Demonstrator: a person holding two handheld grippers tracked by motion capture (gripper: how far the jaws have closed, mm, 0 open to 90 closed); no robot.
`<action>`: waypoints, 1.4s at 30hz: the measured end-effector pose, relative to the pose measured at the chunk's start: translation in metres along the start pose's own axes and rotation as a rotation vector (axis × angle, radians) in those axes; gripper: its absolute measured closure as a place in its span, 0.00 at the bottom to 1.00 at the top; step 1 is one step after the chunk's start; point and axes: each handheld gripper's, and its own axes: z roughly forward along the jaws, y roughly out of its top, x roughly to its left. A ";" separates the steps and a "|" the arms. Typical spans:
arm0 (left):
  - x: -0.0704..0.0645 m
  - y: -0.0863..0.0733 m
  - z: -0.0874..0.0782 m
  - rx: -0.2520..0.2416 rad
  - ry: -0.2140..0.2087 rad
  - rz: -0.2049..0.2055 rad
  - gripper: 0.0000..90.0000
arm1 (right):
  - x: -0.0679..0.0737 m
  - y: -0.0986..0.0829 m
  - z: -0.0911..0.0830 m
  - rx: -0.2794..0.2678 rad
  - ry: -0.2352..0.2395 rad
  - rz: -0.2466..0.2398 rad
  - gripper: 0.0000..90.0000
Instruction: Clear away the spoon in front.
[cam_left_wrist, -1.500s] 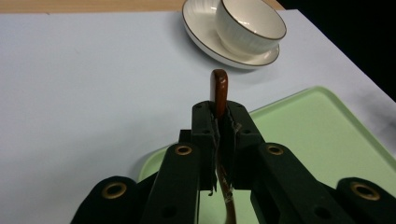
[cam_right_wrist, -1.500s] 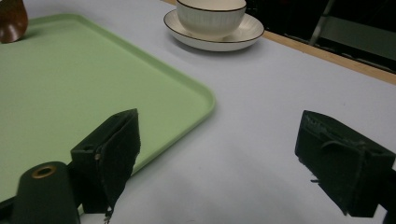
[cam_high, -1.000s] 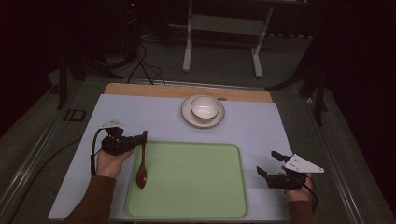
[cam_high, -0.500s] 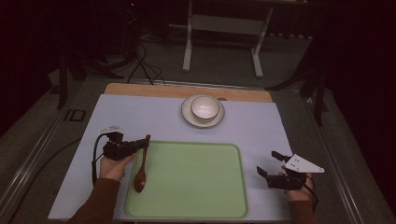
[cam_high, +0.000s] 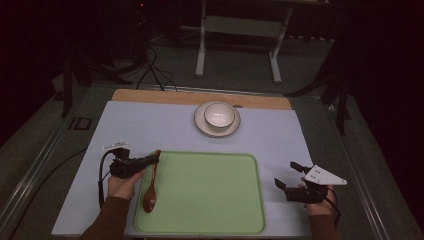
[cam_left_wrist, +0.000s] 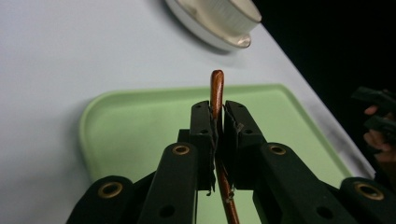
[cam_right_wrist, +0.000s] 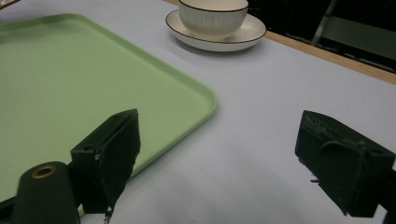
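One wooden spoon (cam_high: 151, 182) lies lower left of centre in the high view, along the left edge of the green tray (cam_high: 210, 200), its bowl toward the bottom of the frame and its handle pointing up. The left gripper (cam_high: 154, 159) has its jaws closed on the handle near its upper tip; in the left gripper view the brown handle (cam_left_wrist: 216, 95) runs up between the two black jaws. The left hand (cam_high: 122, 182) comes in from the bottom left, forearm angled up, gripper pointing right. At the lower right, the right gripper (cam_high: 286, 176) hovers beside the tray's right edge, its jaws spread wide and holding nothing, pointing left. On the bench's pale mat (cam_high: 150, 125), upper centre, a cream bowl (cam_high: 219, 114) sits on a saucer (cam_high: 200, 122), well apart from both grippers.
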 end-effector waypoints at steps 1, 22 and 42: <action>0.001 -0.001 0.000 0.009 0.012 0.001 0.90 | 0.000 0.000 0.000 0.000 0.001 0.000 0.16; 0.016 -0.007 0.008 0.092 0.120 -0.013 0.70 | 0.000 0.000 0.000 0.003 0.001 -0.001 0.16; 0.014 0.006 -0.002 0.015 0.249 0.081 0.42 | 0.000 0.000 0.000 0.004 0.001 -0.001 0.16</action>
